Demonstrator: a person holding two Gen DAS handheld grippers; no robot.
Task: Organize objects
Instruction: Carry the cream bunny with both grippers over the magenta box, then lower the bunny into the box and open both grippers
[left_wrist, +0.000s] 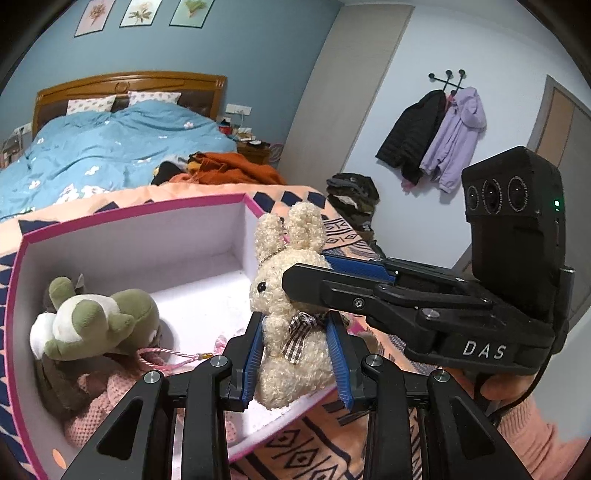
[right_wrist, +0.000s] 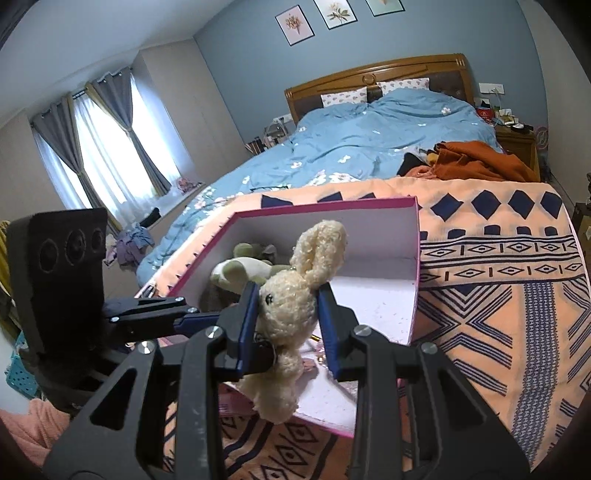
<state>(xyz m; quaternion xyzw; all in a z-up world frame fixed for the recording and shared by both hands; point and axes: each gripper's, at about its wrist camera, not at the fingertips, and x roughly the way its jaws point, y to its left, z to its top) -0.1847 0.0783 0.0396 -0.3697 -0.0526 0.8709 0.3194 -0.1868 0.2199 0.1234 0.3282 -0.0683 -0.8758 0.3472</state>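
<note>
Cream bunny upright, ears up, apparently pinched by both grippers, over box

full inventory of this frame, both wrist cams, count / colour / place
bunny: 1, cream, checked bow, upright over the box's near edge, held by both grippers
box: 1, pink outside, white inside, open, on the blanket
frog plush: 1, green and white, in the box, left end
knit item: 1, pink, in the box under the frog plush
cord: 1, pink, on the box floor
blanket: 1, peach with navy pattern, across the bed's foot
duvet: 1, blue, floral, on the bed
jackets: 2, black and lilac, on wall hooks
left gripper: shut on the bunny's body
right gripper: shut on the bunny's head
</note>
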